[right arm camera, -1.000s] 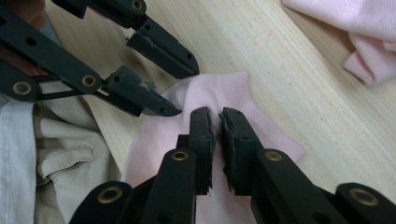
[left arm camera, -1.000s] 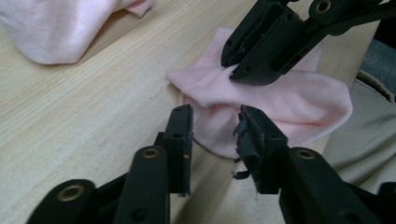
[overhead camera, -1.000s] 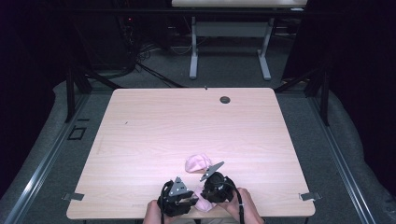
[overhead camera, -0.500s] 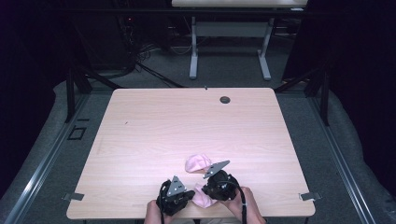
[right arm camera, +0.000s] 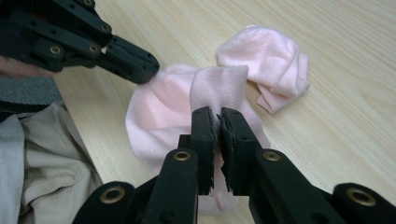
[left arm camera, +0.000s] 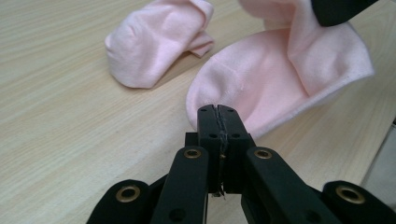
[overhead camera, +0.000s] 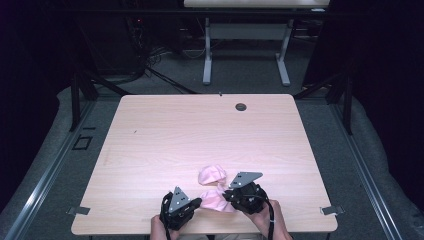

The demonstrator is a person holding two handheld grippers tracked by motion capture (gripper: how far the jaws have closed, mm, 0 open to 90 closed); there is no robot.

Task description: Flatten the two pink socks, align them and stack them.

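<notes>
So both grippers have the near sock at the table's front edge: left gripper just clamped its toe edge, right gripper pinches a fold. I'd lift evenly and keep it off the other sock.

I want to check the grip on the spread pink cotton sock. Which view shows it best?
The right gripper view: the right claw pinches a raised fold of the spread pink cotton sock. The left gripper view shows its toe edge at the shut left claw; the high view shows it small.
</notes>
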